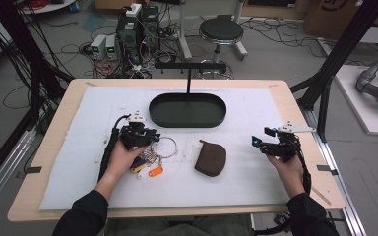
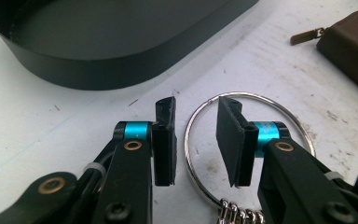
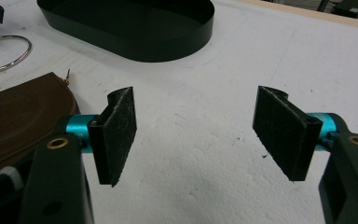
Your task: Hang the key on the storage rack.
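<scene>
A large metal key ring (image 1: 175,146) lies on the white mat, with a bunch of keys and coloured tags (image 1: 150,164) hanging off its near side. My left gripper (image 1: 152,135) is down at the ring. In the left gripper view its jaws straddle the ring's left arc (image 2: 187,140), and the gripper (image 2: 196,107) stands open, with gaps between the wire and both pads. A brown zip pouch (image 1: 210,158) lies right of the keys. At the mat's right edge my right gripper (image 1: 256,141) hovers open and empty (image 3: 196,112), beside the pouch (image 3: 18,116).
A black oval tray (image 1: 187,123) sits at the back centre of the mat, with a black T-shaped stand (image 1: 189,66) rising from it. The tray wall (image 2: 98,70) is just beyond the left jaws. Bare mat lies between the pouch and the right gripper.
</scene>
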Tool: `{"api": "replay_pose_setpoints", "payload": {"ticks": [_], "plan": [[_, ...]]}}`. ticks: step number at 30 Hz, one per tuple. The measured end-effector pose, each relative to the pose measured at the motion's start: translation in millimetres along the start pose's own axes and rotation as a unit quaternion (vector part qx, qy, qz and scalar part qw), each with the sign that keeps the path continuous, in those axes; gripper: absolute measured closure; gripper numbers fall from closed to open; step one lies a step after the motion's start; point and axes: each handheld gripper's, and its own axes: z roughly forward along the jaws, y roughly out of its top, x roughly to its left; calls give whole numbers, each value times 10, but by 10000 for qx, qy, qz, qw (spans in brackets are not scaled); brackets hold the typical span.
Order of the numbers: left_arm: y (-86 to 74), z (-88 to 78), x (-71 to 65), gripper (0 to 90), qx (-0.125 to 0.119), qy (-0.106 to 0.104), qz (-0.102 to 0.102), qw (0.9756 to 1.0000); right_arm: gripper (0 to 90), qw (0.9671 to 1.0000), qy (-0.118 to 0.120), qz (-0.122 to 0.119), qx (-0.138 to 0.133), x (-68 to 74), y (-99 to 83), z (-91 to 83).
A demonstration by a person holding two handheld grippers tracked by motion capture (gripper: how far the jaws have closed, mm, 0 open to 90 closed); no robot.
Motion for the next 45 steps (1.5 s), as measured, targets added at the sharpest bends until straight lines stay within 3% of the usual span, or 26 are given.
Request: {"api": "replay_pose_setpoints", "payload": {"ticks": [6, 11, 12, 20, 27, 31, 34, 38, 41, 45], "plan": [[1, 42, 16, 729, 299, 46, 28, 9995, 309, 10000, 9, 7, 36, 7, -1, 8], [28, 73, 16, 737, 379, 3, 49, 9993, 309, 10000, 17, -8, 48, 8, -1, 14], [32, 102, 3, 738, 487, 85, 77, 9987, 309, 10000, 12, -9, 40, 10, -1, 11], [26, 122, 6, 804, 533, 173, 173, 9983, 309, 10000, 17, -26, 62, 7, -4, 14], [34, 128, -35, 853, 595, 322, 426, 9968, 309, 10000, 12, -46, 83, 13, -4, 24], [48, 122, -62, 861, 622, 389, 369, 9966, 310, 10000, 19, -45, 77, 12, -5, 26], [62, 89, -79, 861, 527, 372, 397, 9971, 310, 10000, 17, -35, 75, 9, -4, 23], [101, -48, -93, 861, 133, 186, 393, 9990, 310, 10000, 17, -30, 50, 7, -4, 25], [118, -113, -111, 861, -18, 109, 416, 9991, 311, 10000, 20, -42, 34, 10, -1, 27], [160, -228, -197, 862, -269, -17, 593, 9979, 311, 10000, 5, -35, 49, 17, 0, 28]]}}
